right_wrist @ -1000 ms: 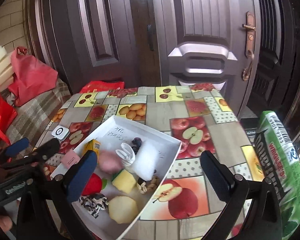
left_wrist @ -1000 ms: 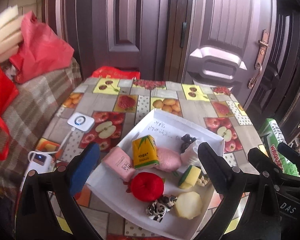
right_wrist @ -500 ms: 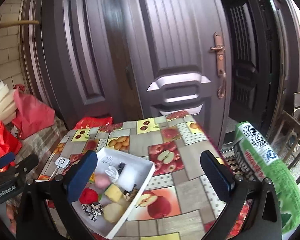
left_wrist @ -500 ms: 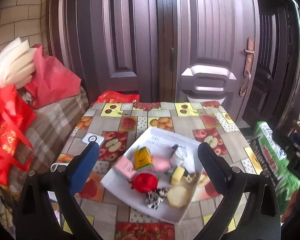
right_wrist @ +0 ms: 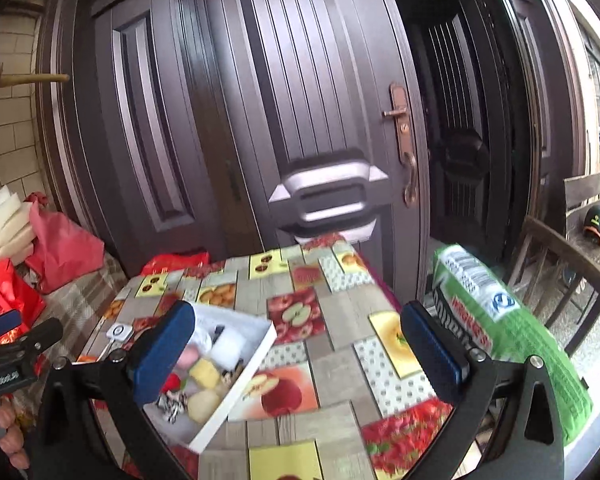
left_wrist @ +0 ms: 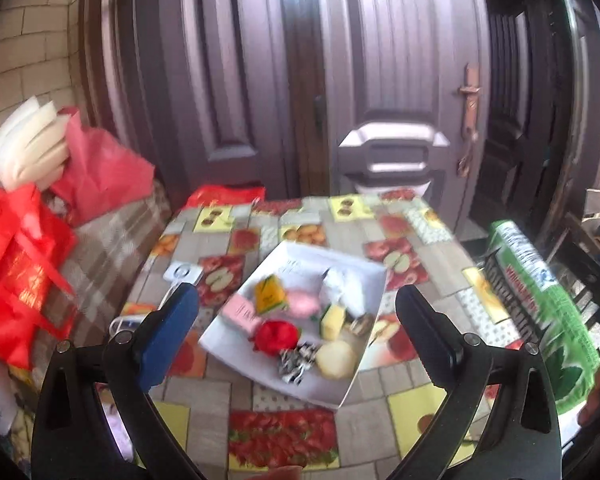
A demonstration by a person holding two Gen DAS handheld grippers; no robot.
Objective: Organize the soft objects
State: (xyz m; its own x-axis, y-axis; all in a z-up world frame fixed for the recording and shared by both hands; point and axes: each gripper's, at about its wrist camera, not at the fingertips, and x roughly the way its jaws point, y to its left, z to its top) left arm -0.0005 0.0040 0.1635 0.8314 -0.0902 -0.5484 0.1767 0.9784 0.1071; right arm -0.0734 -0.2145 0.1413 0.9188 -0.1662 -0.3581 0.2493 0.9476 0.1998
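A white box (left_wrist: 370, 280) sits mid-table on the fruit-print cloth (left_wrist: 288, 436). Inside lie a yellow carton-shaped toy (left_wrist: 270, 298), a pink block (left_wrist: 242, 317), a red round piece (left_wrist: 276, 334), a zebra-patterned piece (left_wrist: 298, 358), a pale yellow round piece (left_wrist: 336, 354), a yellow-green sponge (left_wrist: 332, 318) and a white fluffy piece (left_wrist: 340, 284). My left gripper (left_wrist: 296, 304) hangs open well above and short of the box, holding nothing. My right gripper (right_wrist: 296, 316) is open and empty too, with the box (right_wrist: 256, 356) low on its left side.
A large green bag (right_wrist: 508, 344) leans at the table's right edge. Red bags (left_wrist: 16, 264) and a pink bag (left_wrist: 100, 168) pile on the plaid surface to the left. A white device (left_wrist: 184, 272) with a cable lies left of the box. Dark doors stand behind; a wooden chair (right_wrist: 560, 264) is right.
Both grippers have pulled back and risen away from the table, so the box now looks smaller and farther. Both stay open; nothing in the box has moved.
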